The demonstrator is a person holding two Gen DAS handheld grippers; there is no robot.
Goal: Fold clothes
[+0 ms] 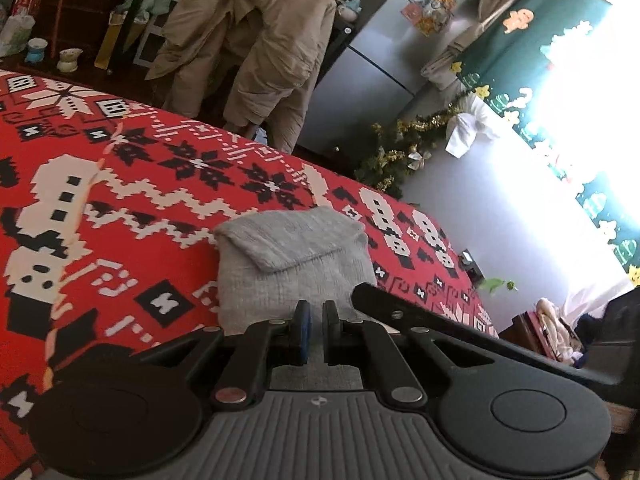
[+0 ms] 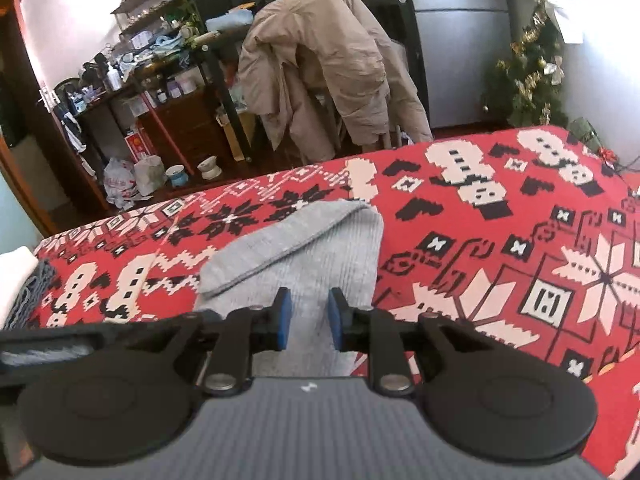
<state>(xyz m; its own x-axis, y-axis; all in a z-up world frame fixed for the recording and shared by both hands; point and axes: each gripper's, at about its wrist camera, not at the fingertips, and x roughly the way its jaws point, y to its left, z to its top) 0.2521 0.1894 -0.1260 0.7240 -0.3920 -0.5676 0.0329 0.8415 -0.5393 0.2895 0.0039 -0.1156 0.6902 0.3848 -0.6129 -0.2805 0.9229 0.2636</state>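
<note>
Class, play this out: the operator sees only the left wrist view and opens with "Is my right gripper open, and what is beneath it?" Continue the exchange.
Observer: The right gripper is open, blue pads apart, over the folded grey garment.
Operator: Is anything else lying on the red blanket?
Observer: At the red blanket's left edge there is a dark knitted item with something white beside it.
Operator: What stands beyond the chair's beige jacket?
Observer: Left of the beige jacket, cluttered shelves stand against the wall.
</note>
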